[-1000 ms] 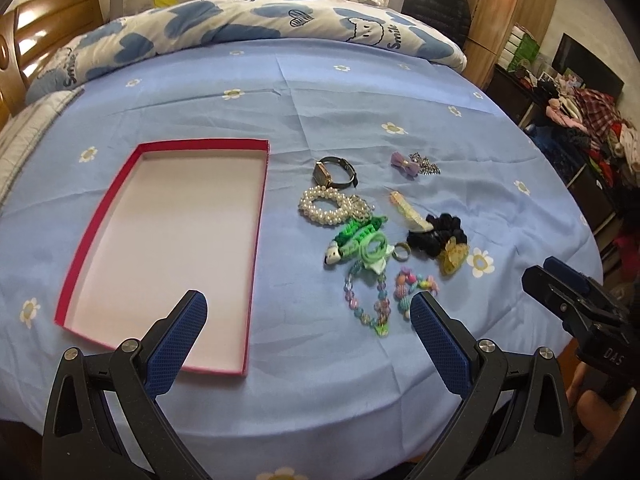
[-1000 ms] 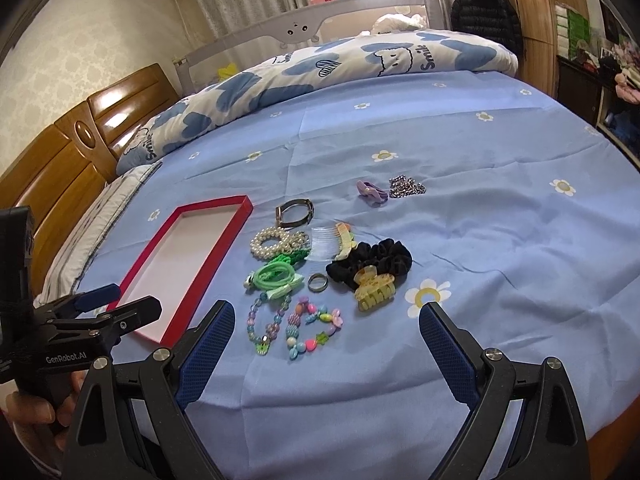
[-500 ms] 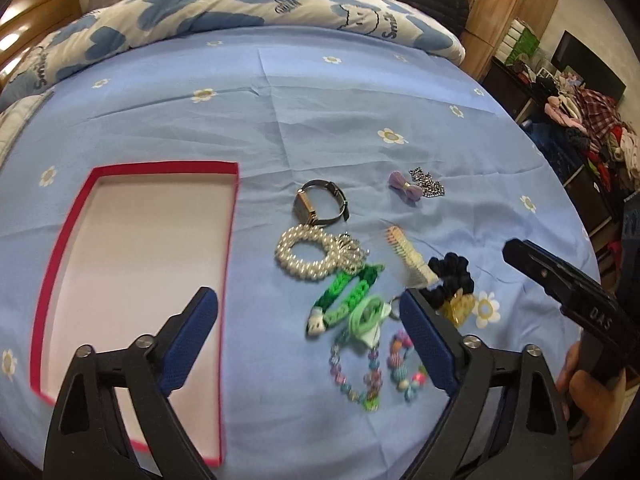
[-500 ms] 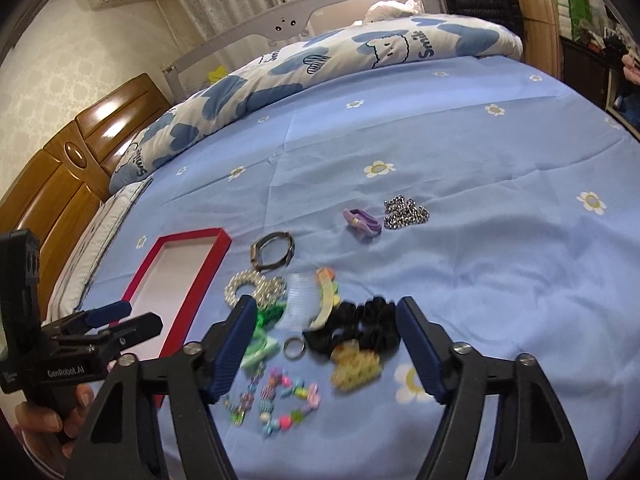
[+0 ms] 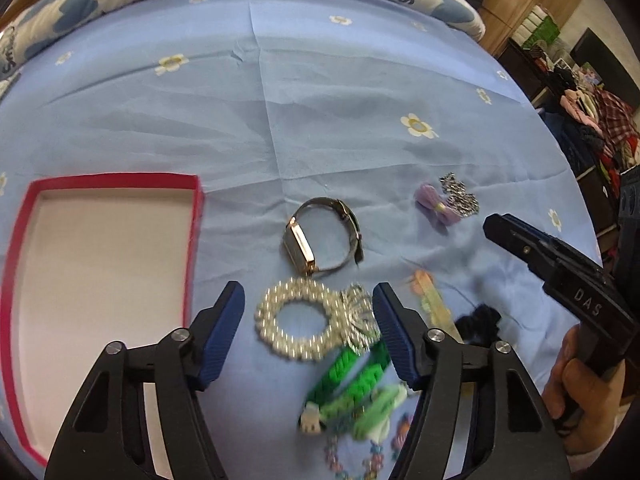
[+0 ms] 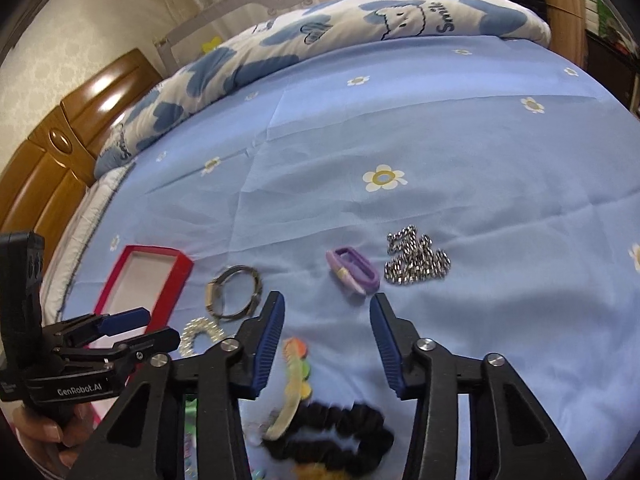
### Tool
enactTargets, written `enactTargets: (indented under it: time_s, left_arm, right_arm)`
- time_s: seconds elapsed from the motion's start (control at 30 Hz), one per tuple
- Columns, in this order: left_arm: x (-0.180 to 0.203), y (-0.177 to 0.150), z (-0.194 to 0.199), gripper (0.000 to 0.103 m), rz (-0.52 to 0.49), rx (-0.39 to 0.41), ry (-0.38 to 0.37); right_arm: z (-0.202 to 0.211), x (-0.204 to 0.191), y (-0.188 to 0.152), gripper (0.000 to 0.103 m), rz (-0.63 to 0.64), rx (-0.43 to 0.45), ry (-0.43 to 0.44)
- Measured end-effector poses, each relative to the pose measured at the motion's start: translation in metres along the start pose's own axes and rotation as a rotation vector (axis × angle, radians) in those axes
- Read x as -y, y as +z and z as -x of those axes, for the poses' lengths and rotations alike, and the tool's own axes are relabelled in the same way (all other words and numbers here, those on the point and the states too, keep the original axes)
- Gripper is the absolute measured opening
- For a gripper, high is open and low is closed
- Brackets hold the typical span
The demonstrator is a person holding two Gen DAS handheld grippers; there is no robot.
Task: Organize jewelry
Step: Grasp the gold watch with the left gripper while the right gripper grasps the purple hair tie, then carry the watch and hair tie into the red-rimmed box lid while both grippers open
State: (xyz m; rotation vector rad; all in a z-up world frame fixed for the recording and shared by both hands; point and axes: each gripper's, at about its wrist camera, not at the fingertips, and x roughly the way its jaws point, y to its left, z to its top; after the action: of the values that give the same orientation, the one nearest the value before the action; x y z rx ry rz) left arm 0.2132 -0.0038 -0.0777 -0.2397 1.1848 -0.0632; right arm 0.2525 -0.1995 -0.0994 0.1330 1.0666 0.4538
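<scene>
The left gripper [image 5: 308, 328] was closing around the pearl bracelet [image 5: 298, 324], not touching it. The right gripper [image 6: 327, 340] was closing over bare sheet [image 6: 400, 128].

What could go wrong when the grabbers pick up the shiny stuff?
The left gripper is closing its jaws around the pearl bracelet, whose silver charm touches the green band, so that might snag and drag along. The right gripper is closing its jaws with nothing between them, with the purple clip just beyond, and may pinch only sheet.

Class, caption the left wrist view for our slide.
Left gripper, jaws closing, frames a pearl bracelet beside an empty red tray.
</scene>
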Motion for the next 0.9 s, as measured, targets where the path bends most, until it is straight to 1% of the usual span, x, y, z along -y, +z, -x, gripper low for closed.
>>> enactTargets:
  time_s: [0.07,0.3,0.37,0.47,0.5,0.53,0.57,0.63,0.7,0.77,0.9]
  left_arm:
    - [0.0,0.007,-0.011,0.058,0.0,-0.012,-0.001]
    - [-0.002,0.023,-0.045,0.045,0.003,-0.068,0.012]
    - [-0.002,0.026,-0.054,0.034,0.001,-0.083,0.008]
    - [-0.005,0.029,-0.062,0.023,0.002,-0.093,0.018]
    - [-0.006,0.03,-0.063,0.021,0.002,-0.089,0.023]
    - [-0.006,0.031,-0.063,0.017,0.0,-0.084,0.023]
    - [-0.007,0.032,-0.062,0.014,-0.003,-0.081,0.018]
    - [-0.007,0.032,-0.062,0.011,-0.003,-0.076,0.006]
    - [-0.008,0.031,-0.058,0.01,-0.011,-0.064,-0.005]
    - [-0.008,0.029,-0.053,0.007,-0.016,-0.055,-0.014]
    - [-0.012,0.022,-0.036,0.006,-0.011,-0.022,-0.037]
  right_arm:
    - [-0.012,0.001,0.006,0.041,0.015,-0.022,0.001]
    - [-0.047,-0.004,0.017,0.038,0.108,-0.076,-0.02]
    - [-0.055,-0.003,0.019,0.036,0.124,-0.086,-0.031]
    - [-0.067,0.004,0.019,0.029,0.122,-0.113,-0.043]
    - [-0.07,0.006,0.019,0.024,0.121,-0.12,-0.045]
    - [-0.073,0.009,0.018,0.02,0.119,-0.128,-0.044]
    - [-0.074,0.011,0.017,0.02,0.116,-0.132,-0.037]
    - [-0.073,0.011,0.016,0.015,0.122,-0.128,-0.034]
    - [-0.07,0.011,0.016,0.014,0.125,-0.117,-0.032]
    - [-0.065,0.011,0.017,0.013,0.11,-0.103,-0.019]
    - [-0.049,0.006,0.017,0.013,0.088,-0.072,0.015]
